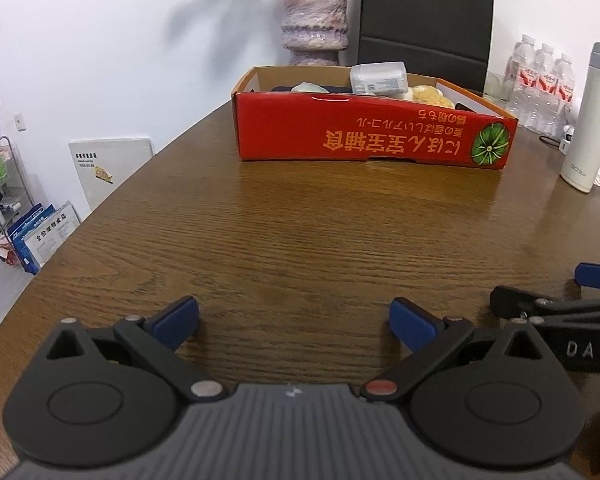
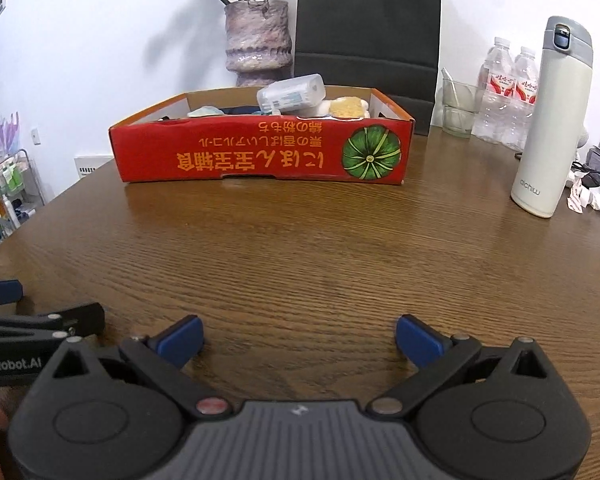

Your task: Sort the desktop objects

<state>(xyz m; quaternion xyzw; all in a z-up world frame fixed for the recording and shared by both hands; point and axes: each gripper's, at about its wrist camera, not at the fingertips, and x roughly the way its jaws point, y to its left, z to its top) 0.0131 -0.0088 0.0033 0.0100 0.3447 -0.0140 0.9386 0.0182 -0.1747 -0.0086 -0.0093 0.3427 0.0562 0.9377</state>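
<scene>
Both the left gripper point(image 1: 296, 322) and right gripper point(image 2: 300, 338) hover with jaws wide apart, nothing between them. Straight ahead, well beyond the jaws, sits the red cardboard box point(image 2: 260, 152), long axis crosswise, already holding a clear plastic case point(image 2: 292, 92); it looks squarer to the right gripper. A bare wooden table point(image 2: 300, 248) lies between; past the box stand a vase point(image 2: 258, 40) and white wall.

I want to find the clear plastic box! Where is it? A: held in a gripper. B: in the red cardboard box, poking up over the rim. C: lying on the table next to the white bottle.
B: the clear plastic box sits on top of the things inside the red cardboard box, above its rim.
</scene>
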